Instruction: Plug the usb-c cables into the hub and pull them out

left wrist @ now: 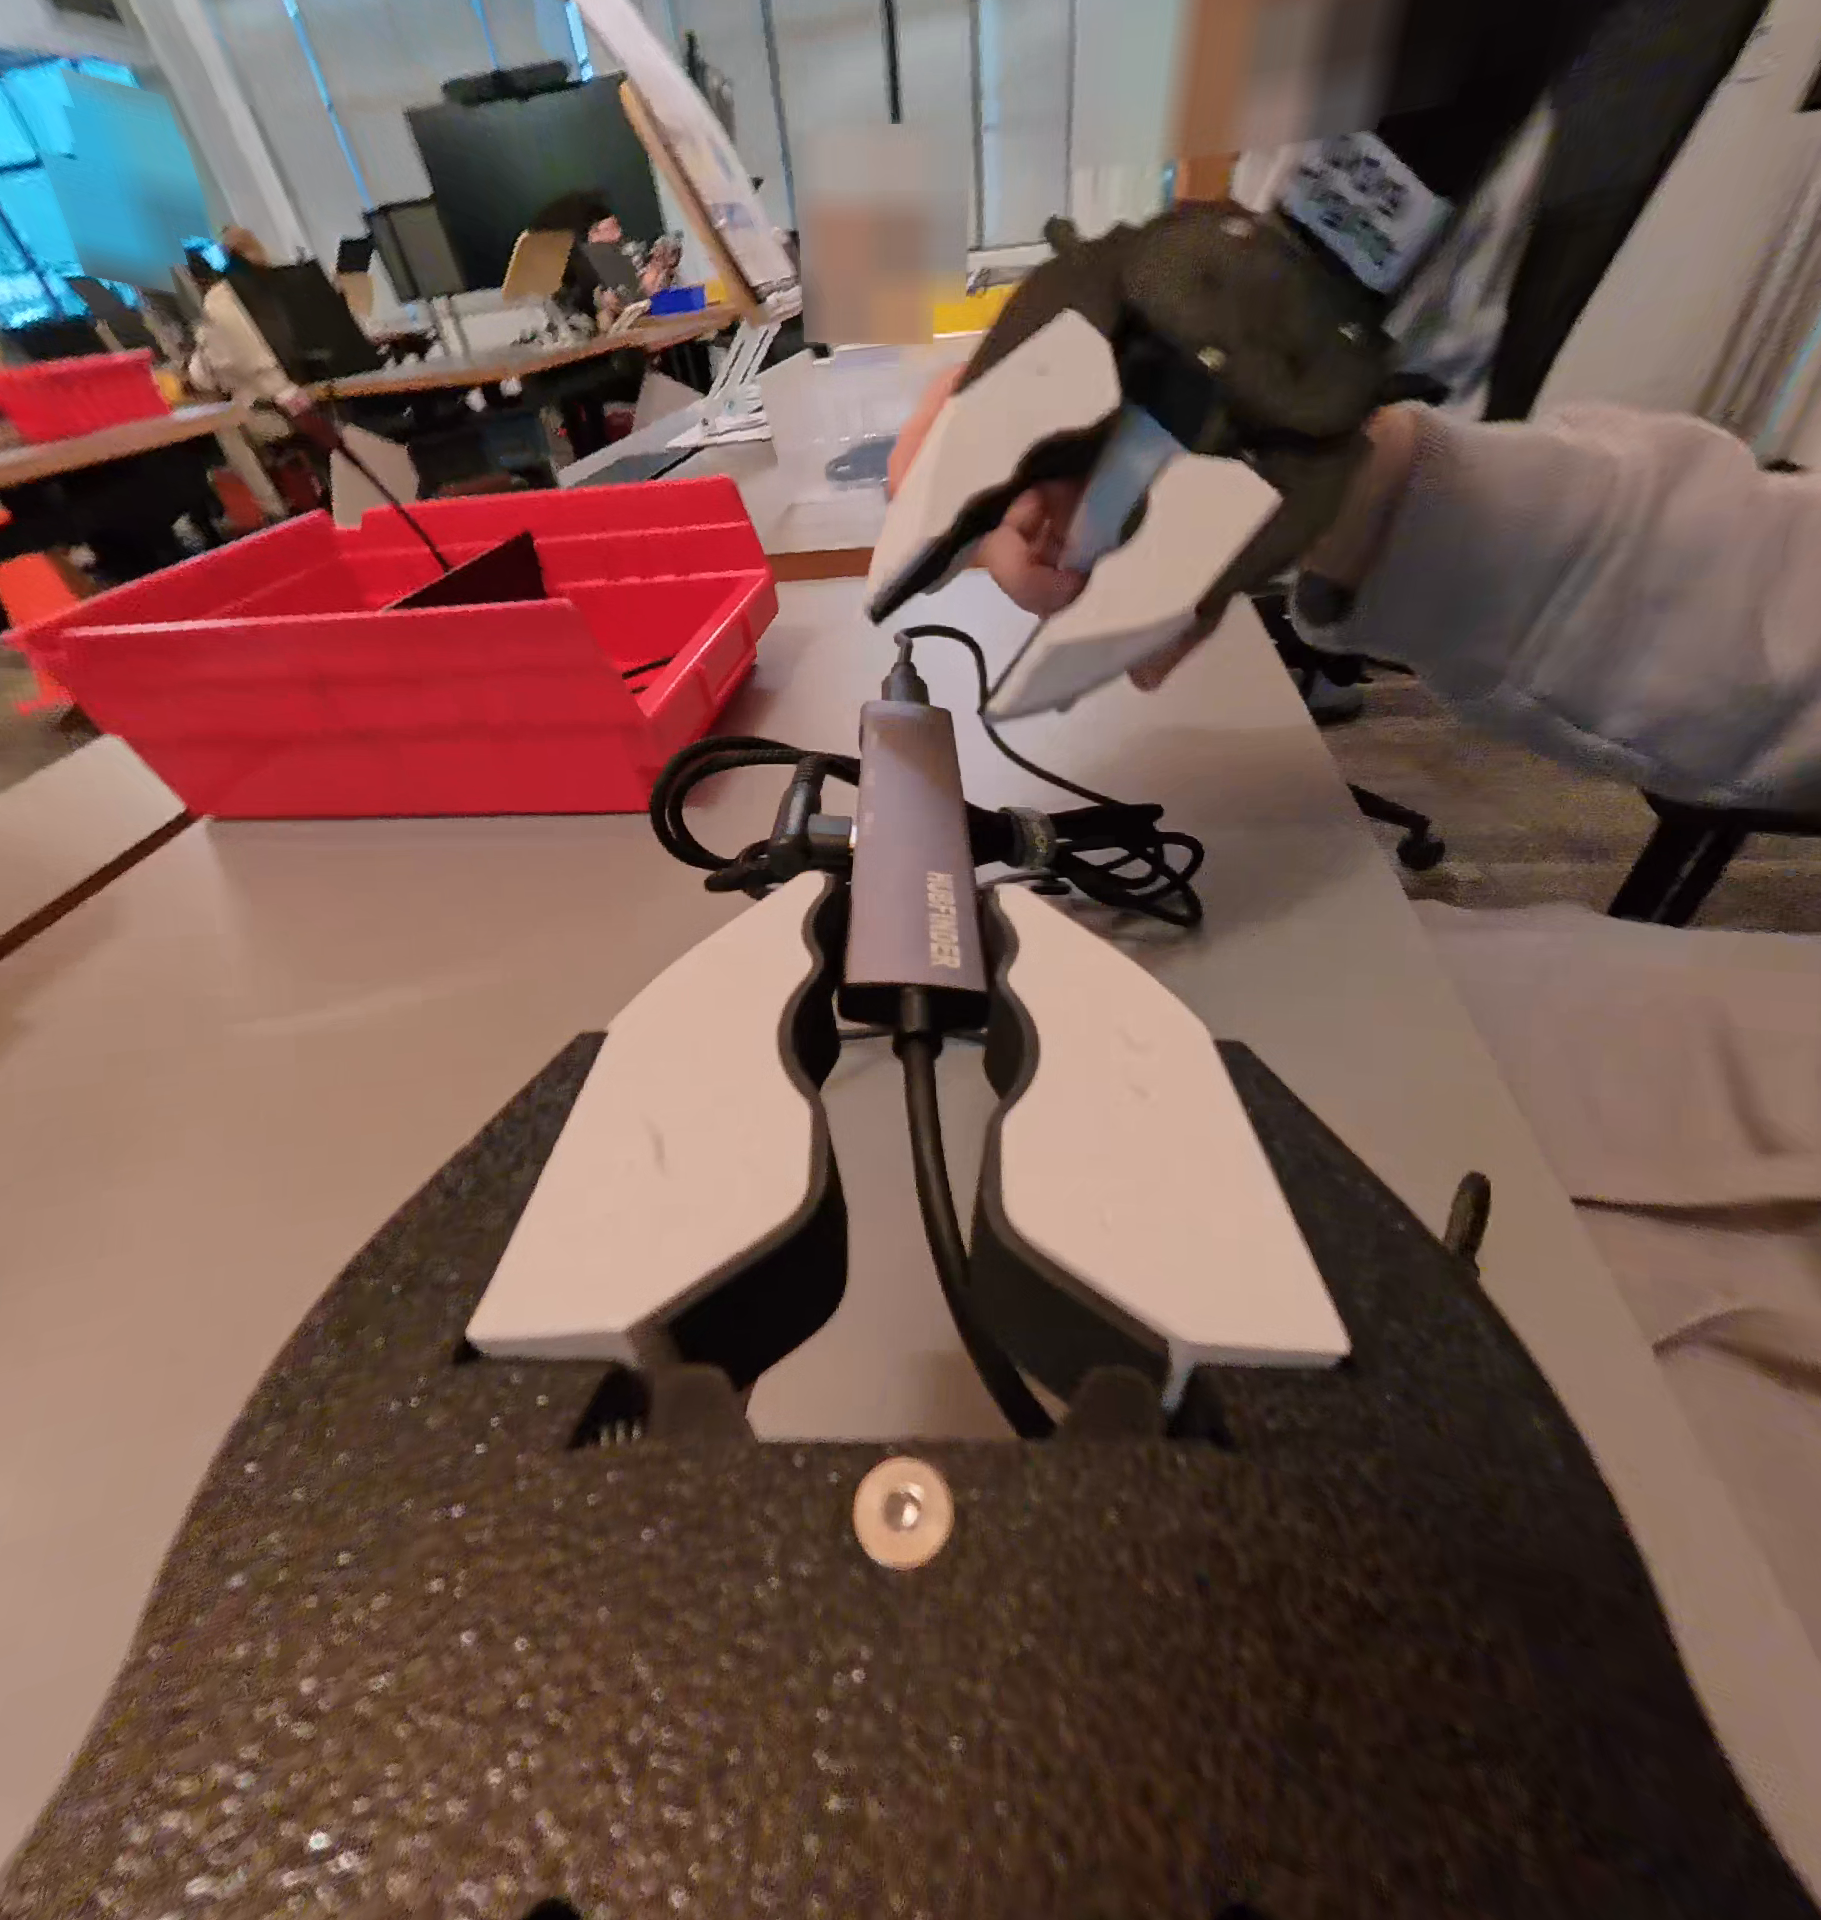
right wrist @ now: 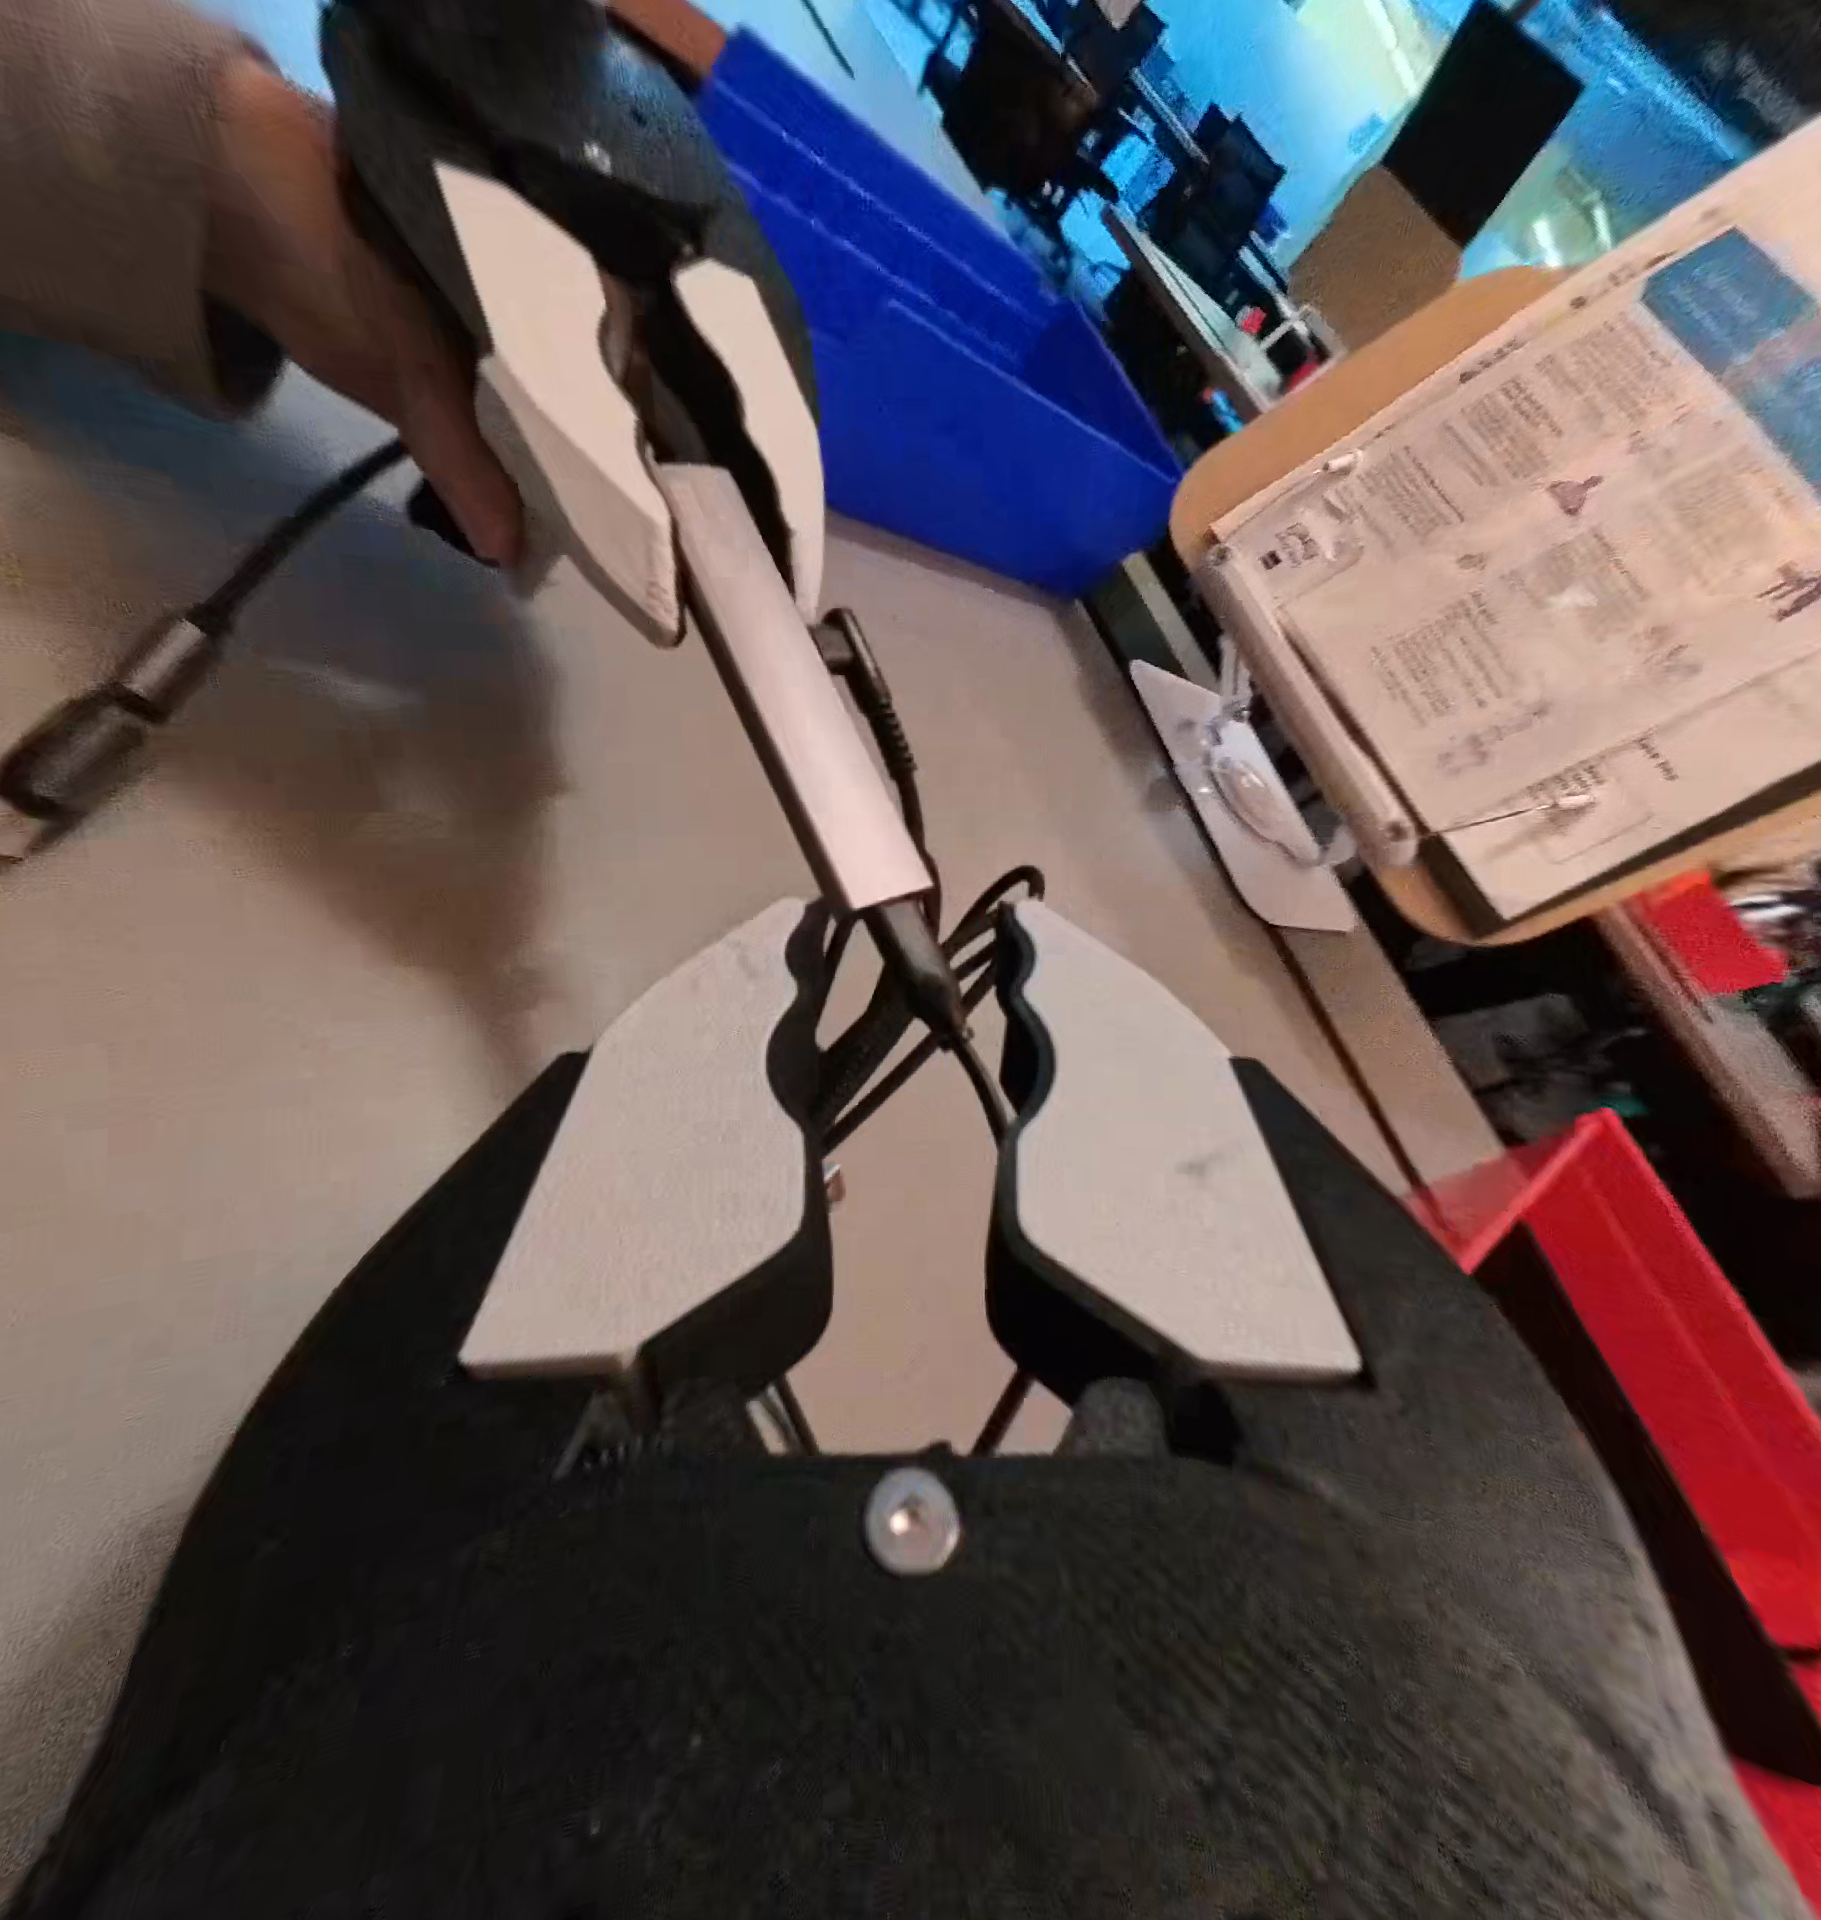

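Observation:
My left gripper [left wrist: 906, 906] is shut on the near end of a slim grey usb hub [left wrist: 906, 831] and holds it above the table, pointing forward. One black usb-c plug [left wrist: 901, 675] sits in the hub's far end. A second plug [left wrist: 812, 821] sits in its left side. My right gripper [left wrist: 937, 660] is open, just beyond the hub's far end. In the right wrist view my right gripper [right wrist: 906, 920] is open with the end plug [right wrist: 921, 966] between its fingers, not touching either one. The left gripper [right wrist: 734, 592] grips the hub [right wrist: 802, 707] there.
Black cables [left wrist: 1093, 852] lie coiled on the beige table [left wrist: 262, 1039] under the hub. A red bin [left wrist: 366, 675] stands at the back left. A blue bin [right wrist: 937, 364] and a tilted document stand [right wrist: 1560, 571] stand along the table. The hub's own lead [right wrist: 106, 727] lies on the table. My right fingertips sit around 7 cm from my left ones.

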Demonstrator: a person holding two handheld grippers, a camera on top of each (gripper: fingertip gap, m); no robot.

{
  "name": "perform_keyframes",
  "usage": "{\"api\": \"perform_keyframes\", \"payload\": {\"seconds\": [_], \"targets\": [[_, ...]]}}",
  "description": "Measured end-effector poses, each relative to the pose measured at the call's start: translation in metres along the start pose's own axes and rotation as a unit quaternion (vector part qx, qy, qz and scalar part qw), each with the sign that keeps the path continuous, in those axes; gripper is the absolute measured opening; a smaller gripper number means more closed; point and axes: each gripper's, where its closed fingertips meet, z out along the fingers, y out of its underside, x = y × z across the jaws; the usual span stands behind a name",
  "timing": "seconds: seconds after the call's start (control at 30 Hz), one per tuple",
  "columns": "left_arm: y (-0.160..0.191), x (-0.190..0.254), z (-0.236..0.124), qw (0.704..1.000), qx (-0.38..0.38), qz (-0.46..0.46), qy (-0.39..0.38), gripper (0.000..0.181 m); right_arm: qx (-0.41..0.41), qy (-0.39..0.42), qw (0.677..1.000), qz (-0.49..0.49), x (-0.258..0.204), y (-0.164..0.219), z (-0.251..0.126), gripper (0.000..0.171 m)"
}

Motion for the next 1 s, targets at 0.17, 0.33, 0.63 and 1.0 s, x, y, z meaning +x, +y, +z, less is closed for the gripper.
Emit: {"api": "perform_keyframes", "payload": {"seconds": [0.17,0.33,0.63,1.0], "targets": [[0.001,0.005,-0.009,0.998,0.048,-0.004,0.035,0.024,0.007,-0.103,0.992,0.073,-0.006,-0.003,0.002,0.023],[0.002,0.01,-0.02,0.995,0.07,0.0,0.065,0.024,-0.016,-0.18,0.98,0.085,-0.024,-0.001,0.012,0.014],[-0.008,0.01,-0.035,0.988,0.126,-0.019,0.089,0.023,0.045,-0.233,0.959,0.158,-0.025,-0.03,0.013,0.014],[-0.017,0.017,-0.041,0.984,0.146,-0.015,0.106,0.023,0.046,-0.29,0.934,0.204,-0.03,-0.048,0.004,0.013]]}}
